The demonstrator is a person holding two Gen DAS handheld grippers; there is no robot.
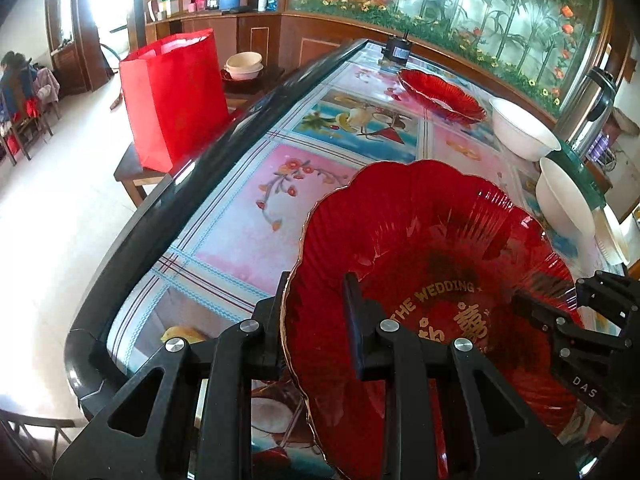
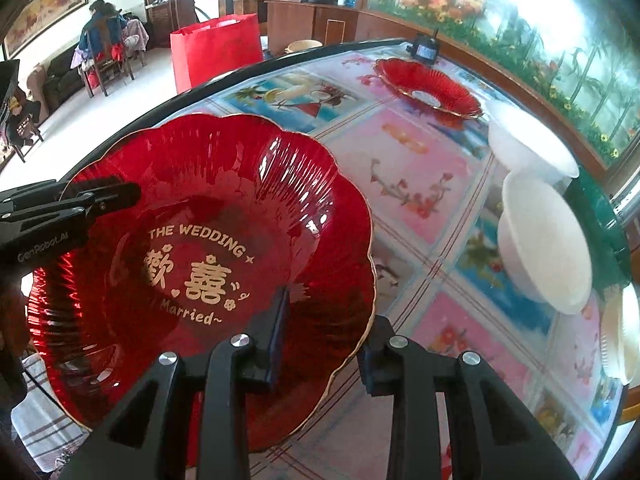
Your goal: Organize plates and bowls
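A red scalloped glass plate (image 1: pixel 432 248) with gold wedding lettering is held above the table by both grippers. My left gripper (image 1: pixel 316 300) straddles its left rim, one finger under and one over. My right gripper (image 2: pixel 324 320) straddles its right rim (image 2: pixel 360 280) the same way; it also shows at the right of the left wrist view (image 1: pixel 560 328). The left gripper shows at the left of the right wrist view (image 2: pixel 100 196). A second red plate (image 1: pixel 440 94) lies at the table's far end. Two white bowls (image 2: pixel 540 240) lie tipped along the right side.
The table (image 1: pixel 248 208) has a glass top over a flowered cloth and a black raised rim (image 1: pixel 160 208). A red bag (image 1: pixel 176 96) stands on a stool to the left. More white dishes (image 2: pixel 624 336) sit at the right edge. A small black device (image 1: pixel 396 52) sits at the far end.
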